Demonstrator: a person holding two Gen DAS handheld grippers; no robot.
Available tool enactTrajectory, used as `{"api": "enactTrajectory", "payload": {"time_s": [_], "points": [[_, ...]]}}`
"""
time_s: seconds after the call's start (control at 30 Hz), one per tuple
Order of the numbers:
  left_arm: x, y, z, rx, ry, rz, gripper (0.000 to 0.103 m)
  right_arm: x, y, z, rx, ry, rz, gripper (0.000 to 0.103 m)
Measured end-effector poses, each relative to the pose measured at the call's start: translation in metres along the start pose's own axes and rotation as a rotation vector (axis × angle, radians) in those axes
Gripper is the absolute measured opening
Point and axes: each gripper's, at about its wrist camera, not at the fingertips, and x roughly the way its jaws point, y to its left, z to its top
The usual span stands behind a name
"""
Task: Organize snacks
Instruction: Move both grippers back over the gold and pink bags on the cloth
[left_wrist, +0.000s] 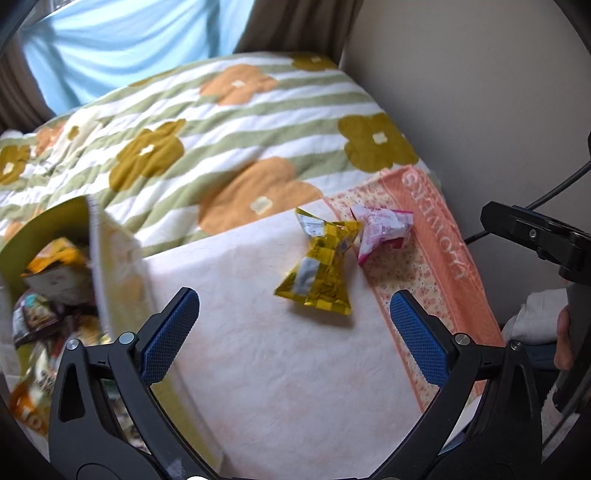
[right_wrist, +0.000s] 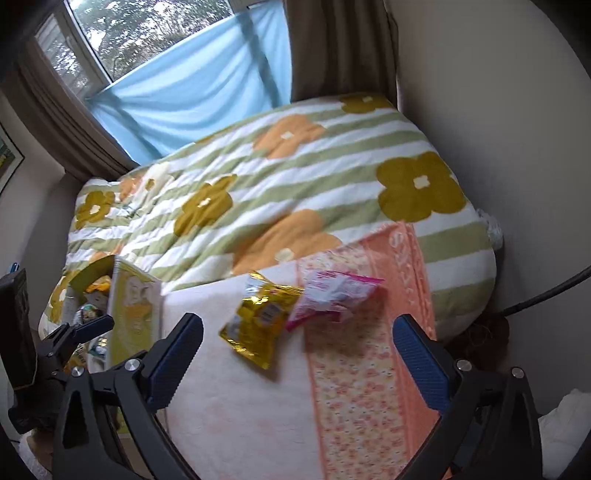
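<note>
Both blue fingers of the left gripper are sitting wide apart and empty at the bottom of the left wrist view, with the yellow snack packet lying mid-frame touching the pink packet, and the snack box at left. Over in the right wrist view, the right gripper is also gaping empty, yellow packet just above center. It's looking light, crinkly and probably slippery, so I'd pinch its flat lower edge.

The box holding snacks is cut off by the left edge in the left wrist view; its contents are blurred. Print on the yellow packet and pink packet is illegible. The towel's lettering is partly readable only.
</note>
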Motion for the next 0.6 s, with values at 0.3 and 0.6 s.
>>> {"api": "enactTrajectory", "payload": {"time_s": [0.3,0.6], "points": [[0.096,-0.013,0.026,-0.019,0.142,0.036,0.098,0.078,-0.039,0.023,0.047,0.130,0.038,0.102],[0.152,-0.017,0.025,-0.025,0.285,0.007,0.084,0.141,-0.039,0.026,0.021,0.249,-0.002,0.102]]}}
